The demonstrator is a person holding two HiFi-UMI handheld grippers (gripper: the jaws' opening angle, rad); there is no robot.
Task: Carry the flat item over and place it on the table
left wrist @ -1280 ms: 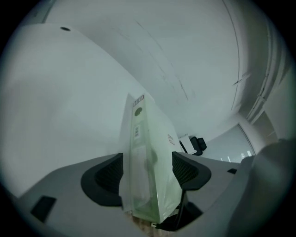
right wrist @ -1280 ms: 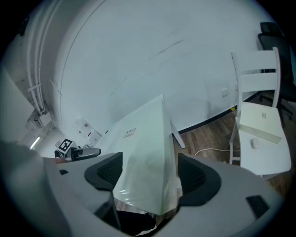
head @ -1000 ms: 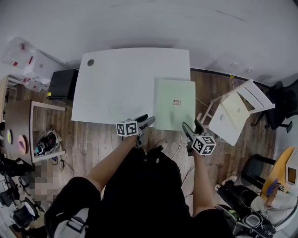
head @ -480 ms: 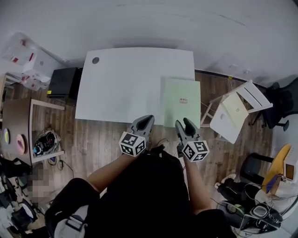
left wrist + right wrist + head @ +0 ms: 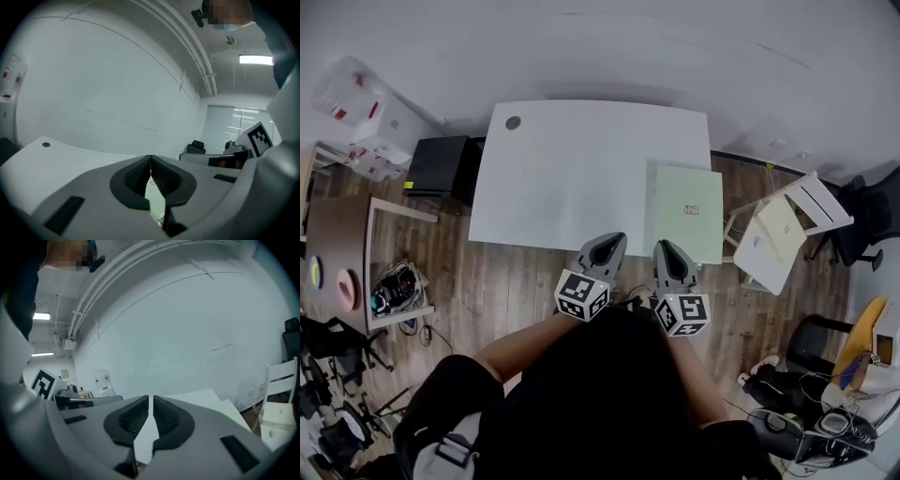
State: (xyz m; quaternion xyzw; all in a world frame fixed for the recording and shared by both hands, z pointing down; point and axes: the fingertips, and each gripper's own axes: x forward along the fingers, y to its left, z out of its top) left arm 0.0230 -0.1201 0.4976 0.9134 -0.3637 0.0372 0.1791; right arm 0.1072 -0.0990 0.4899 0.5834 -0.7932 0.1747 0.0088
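Observation:
The flat item (image 5: 686, 211) is a pale green board with a small label. It lies on the right end of the white table (image 5: 572, 169) and hangs over the right edge. My left gripper (image 5: 614, 242) and right gripper (image 5: 665, 248) are held side by side at the table's near edge, pointing toward it, just short of the board. Both are shut on nothing. The right jaws have just been closing with nothing between them. In the left gripper view the shut gripper (image 5: 150, 159) faces the table (image 5: 42, 164). In the right gripper view the gripper (image 5: 151, 399) is shut too.
A white folding chair (image 5: 787, 230) leans just right of the table. Beyond it is a black office chair (image 5: 872, 202). A black box (image 5: 441, 167) sits at the table's left end, with a wooden side table (image 5: 356, 253) and plastic bins (image 5: 356, 122) further left. Cables lie on the wood floor.
Both grippers were open at the board's near edge. They have since shut, risen and drawn together in front of the person. The board stays on the table.

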